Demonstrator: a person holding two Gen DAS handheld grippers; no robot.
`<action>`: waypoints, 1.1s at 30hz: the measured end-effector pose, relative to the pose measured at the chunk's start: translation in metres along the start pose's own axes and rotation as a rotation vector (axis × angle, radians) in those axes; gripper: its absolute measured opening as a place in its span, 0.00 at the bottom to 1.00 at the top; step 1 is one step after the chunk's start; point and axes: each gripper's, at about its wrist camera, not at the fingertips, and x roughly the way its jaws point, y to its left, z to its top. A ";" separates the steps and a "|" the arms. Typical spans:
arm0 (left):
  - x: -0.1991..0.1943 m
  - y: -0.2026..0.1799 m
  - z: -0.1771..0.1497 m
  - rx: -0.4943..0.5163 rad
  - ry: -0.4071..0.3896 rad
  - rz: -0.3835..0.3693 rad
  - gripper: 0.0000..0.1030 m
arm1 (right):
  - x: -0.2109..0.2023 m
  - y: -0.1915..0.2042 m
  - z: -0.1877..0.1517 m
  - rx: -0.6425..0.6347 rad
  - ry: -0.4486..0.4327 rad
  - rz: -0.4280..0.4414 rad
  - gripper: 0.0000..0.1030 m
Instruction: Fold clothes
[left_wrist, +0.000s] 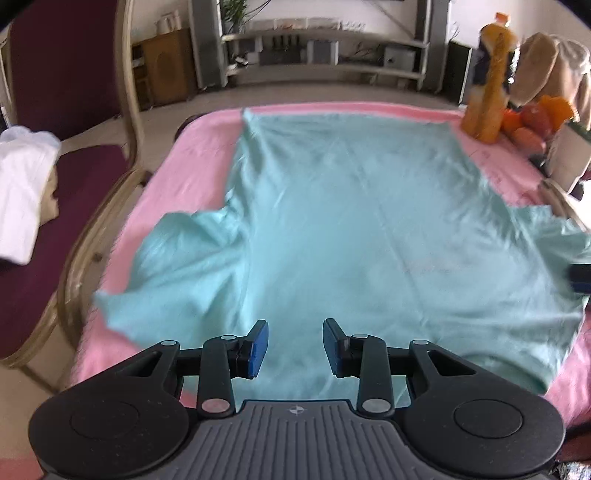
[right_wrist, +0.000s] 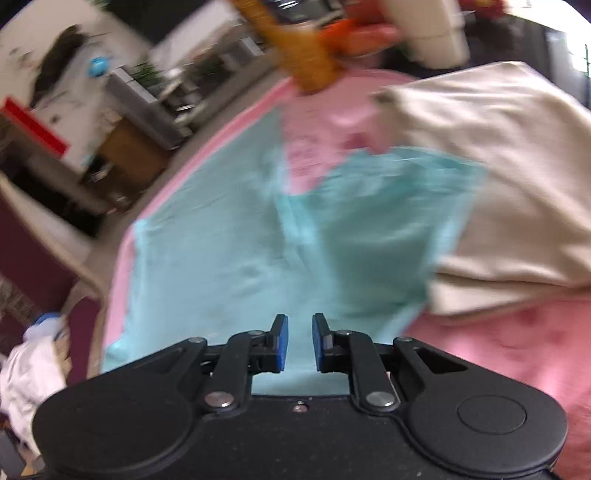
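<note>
Maroon upholstered chair with a pale wooden frame sits far off to the left of my left gripper, and white crumpled clothes are heaped on its seat. Moving in, my left gripper's blue-padded fingers are spread wide, nothing between them, poised low over the near edge of the light teal cotton T-shirt. That shirt lies flat on the pink bed sheet, stretching straight ahead of the gripper, one sleeve rumpled out to the left, the other reaching right. Ahead and to the right, at the far corner of the sheet, stands an orange plush giraffe toy with orange and red soft toys just beside it.

Over to my right gripper: its jaws stand a little apart, gripping nothing, low over the same teal shirt. This view is blurred. Just to the right of that gripper, a beige folded cloth lies on the pink sheet, its edge overlapping the shirt's right sleeve.
</note>
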 end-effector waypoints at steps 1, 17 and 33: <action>0.004 -0.003 0.000 0.007 0.006 -0.010 0.32 | 0.008 0.006 0.000 -0.012 0.012 0.021 0.15; -0.012 -0.012 -0.029 0.178 0.176 -0.036 0.28 | -0.010 0.019 -0.027 -0.170 0.125 -0.092 0.11; -0.010 -0.018 -0.028 0.184 0.194 -0.125 0.28 | -0.001 0.026 -0.039 -0.165 0.262 0.022 0.11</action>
